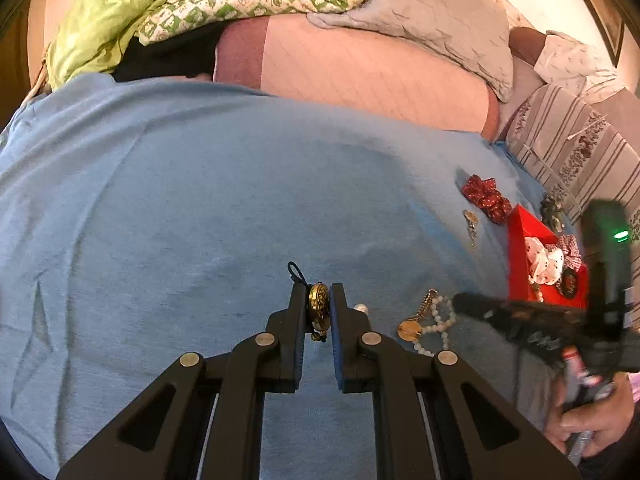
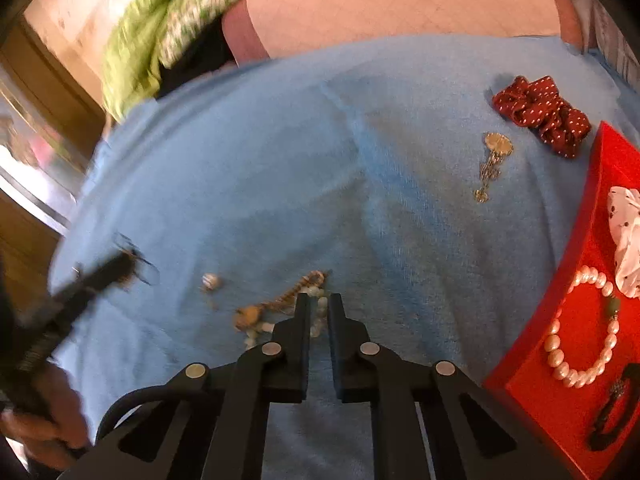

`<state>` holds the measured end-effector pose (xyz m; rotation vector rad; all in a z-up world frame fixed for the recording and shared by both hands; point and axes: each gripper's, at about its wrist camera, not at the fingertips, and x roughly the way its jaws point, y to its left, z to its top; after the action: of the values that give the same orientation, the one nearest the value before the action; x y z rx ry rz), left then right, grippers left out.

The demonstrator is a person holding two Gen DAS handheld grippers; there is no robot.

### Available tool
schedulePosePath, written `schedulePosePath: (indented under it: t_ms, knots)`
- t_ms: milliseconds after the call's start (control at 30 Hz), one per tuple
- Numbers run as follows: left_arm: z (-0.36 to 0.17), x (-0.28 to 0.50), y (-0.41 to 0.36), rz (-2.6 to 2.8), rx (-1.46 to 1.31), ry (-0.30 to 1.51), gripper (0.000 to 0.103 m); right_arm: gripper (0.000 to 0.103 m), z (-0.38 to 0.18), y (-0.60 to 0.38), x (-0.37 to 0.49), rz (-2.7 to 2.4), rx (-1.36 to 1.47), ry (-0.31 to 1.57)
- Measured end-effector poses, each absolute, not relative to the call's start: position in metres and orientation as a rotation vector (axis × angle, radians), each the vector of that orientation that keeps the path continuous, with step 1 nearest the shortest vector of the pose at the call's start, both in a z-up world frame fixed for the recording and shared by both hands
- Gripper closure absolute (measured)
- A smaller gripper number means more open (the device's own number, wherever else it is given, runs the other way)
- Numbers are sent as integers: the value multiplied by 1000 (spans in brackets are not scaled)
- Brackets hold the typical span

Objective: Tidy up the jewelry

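Observation:
My left gripper is shut on a round brass pendant with a dark cord, held just above the blue cloth. My right gripper is nearly closed over a pale bead bracelet tangled with a gold chain and medallion; whether it grips the beads I cannot tell. The same beads and medallion lie right of my left gripper. A red tray at the right holds a pearl bracelet, a white scrunchie and a dark hair clip.
A dark red dotted scrunchie and a silver pendant with chain lie on the cloth beyond the tray. A small striped bead sits left of the tangle. A green quilt and grey pillow lie at the back.

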<state>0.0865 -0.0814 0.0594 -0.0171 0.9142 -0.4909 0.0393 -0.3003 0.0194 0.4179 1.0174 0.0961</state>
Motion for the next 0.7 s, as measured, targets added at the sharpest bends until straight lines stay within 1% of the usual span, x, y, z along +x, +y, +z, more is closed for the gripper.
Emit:
schedulePosePath:
  t_ms: [133,200,267,300,333,400,433,467,600,700]
  knots:
    - [60,85,-88,-499,-16,902,92,94,53,-318,23,141,476,869]
    - [60,85,-88,-503,-28,904,92,94,65,-324,17,152,486,820]
    - [61,86,-87,-489,-27,899,92,94,68,-327,16,172,503,817]
    - [61,86,-87,-486,-29,898,92,94,65,-327,16,179,505,835]
    - [61,86,-87,-484,-33,899,92,90,59,-328,17,179,508,868]
    - [60,86,-86,-477,-29,898,92,74,39,-324,23,159,530,959]
    - [60,87,-86,-475,-24,899,92,70,29,-319,27,149,519,1007]
    - [60,87,-86,-473,-23,900,92,69,23,-317,30,134,506,1036]
    - [62,89,-82,-466,-29,895,92,68,5,-312,38,96,479,1109]
    - [61,91,-80,-466,-39,899,92,67,3,-302,44,73,410,1105]
